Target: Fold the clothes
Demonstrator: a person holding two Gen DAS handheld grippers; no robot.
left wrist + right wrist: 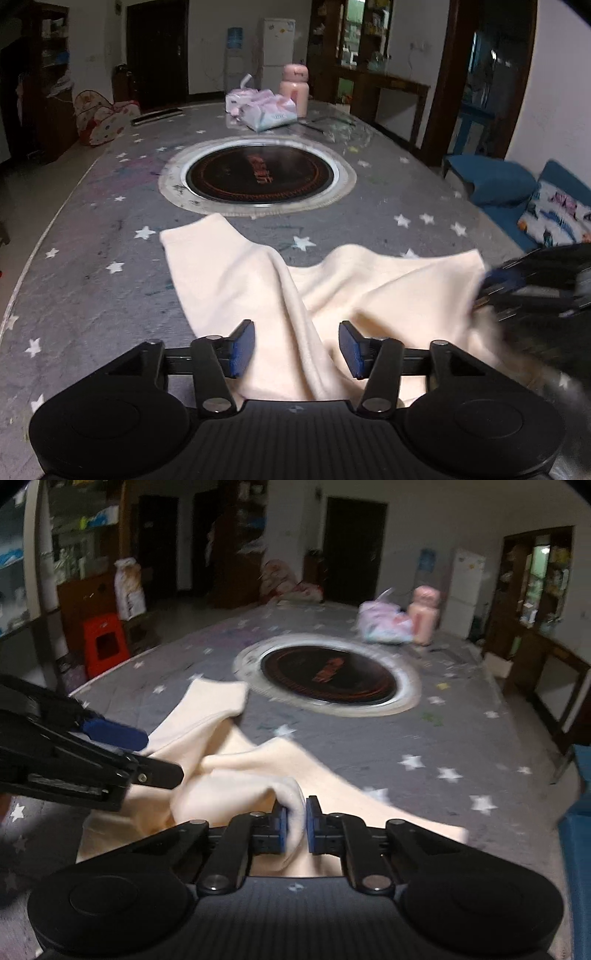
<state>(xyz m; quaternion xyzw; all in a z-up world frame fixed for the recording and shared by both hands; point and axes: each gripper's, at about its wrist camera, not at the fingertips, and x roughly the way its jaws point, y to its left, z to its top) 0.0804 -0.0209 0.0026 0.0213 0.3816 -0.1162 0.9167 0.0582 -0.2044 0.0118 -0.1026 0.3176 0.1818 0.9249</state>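
Two hand-held grippers over cream garment (pixel 236 280), right hand-held gripper (pixel 294 821) clenched on fold, left hand-held gripper (pixel 296 349) released, cloth btwn pads

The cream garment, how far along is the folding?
Nothing looks folded yet: the cream garment lies rumpled on the star-print table. In hand: the right tool pinches a fabric ridge; the left tool straddles cloth, pads apart. All folds remain.
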